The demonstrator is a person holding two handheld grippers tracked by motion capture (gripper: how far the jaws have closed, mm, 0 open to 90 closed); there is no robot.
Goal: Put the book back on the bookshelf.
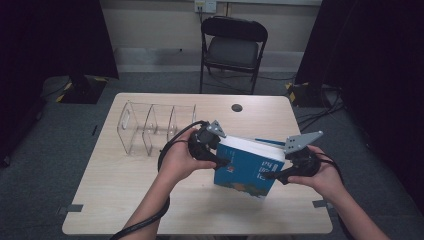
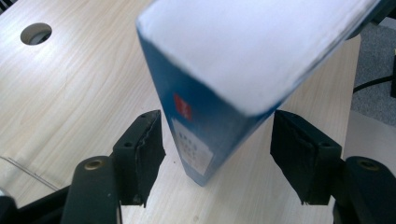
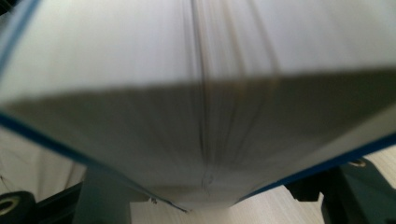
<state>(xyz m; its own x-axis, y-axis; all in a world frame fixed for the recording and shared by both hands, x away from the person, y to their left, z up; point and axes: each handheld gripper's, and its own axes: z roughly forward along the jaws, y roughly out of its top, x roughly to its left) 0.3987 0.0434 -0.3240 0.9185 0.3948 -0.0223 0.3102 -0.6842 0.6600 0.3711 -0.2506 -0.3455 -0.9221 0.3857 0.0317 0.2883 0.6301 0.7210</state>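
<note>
Thick blue book stands tilted on the wooden table, approx centre, toward 4 o'clock of the clear plastic organizer. Left gripper at the book's 9 o'clock side: 2 jaws spread wide, spine corner between them, neither pad touching. Right gripper at the book's 3 o'clock edge; page block sits btwn its jaws, can't tell if clamped. Black chair beyond table at 12 o'clock

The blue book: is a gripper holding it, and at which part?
The right gripper clamps the blue book at its page edge. The left gripper straddles the spine corner, jaws open, not touching.
</note>
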